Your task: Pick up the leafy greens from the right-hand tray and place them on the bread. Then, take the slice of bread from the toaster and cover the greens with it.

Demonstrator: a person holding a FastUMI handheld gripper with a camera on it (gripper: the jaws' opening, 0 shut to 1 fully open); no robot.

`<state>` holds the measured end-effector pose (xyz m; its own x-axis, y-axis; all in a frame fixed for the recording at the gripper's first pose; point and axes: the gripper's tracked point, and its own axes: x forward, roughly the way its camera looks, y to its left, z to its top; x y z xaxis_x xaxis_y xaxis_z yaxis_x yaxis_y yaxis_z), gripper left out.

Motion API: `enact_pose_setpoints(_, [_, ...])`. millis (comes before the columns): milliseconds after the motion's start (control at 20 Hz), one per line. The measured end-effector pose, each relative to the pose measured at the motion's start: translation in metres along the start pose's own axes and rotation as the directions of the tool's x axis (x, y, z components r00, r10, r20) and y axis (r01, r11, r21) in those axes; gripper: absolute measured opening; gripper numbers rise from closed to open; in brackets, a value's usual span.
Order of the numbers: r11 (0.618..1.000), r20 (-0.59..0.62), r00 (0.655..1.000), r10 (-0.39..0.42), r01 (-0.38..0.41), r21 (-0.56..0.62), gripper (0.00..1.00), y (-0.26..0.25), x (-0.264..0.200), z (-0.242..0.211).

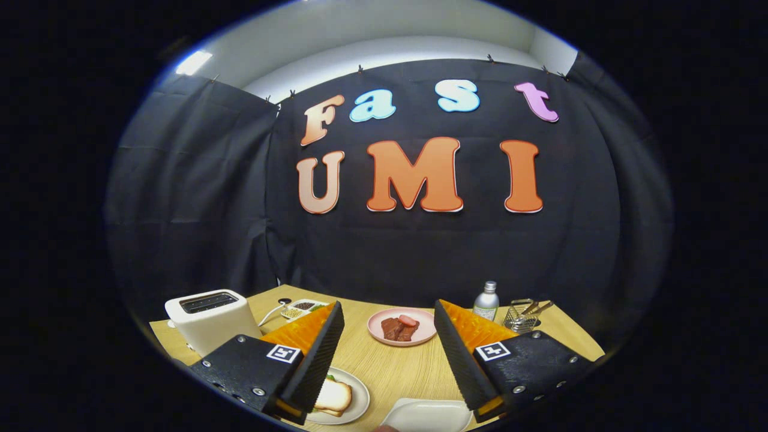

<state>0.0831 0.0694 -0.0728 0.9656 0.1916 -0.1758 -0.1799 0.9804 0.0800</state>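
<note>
- We see the gripper (389,336) held above the table, well clear of its surface.
- Its two fingers (318,351) stand wide apart, nothing between them.
- We find them angled slightly downward, tips converging toward the table's far edge.

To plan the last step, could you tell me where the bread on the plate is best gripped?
Grip the bread across its side edges, coming straight down: it lies flat on the white plate. The hand-held gripper hangs open above the table.
</note>
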Motion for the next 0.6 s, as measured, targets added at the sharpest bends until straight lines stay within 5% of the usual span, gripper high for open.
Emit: enact_pose_setpoints(600, [0.99, 0.156, 0.981, -0.111, 0.122, -0.065, 0.97, -0.013, -0.013, 0.026])
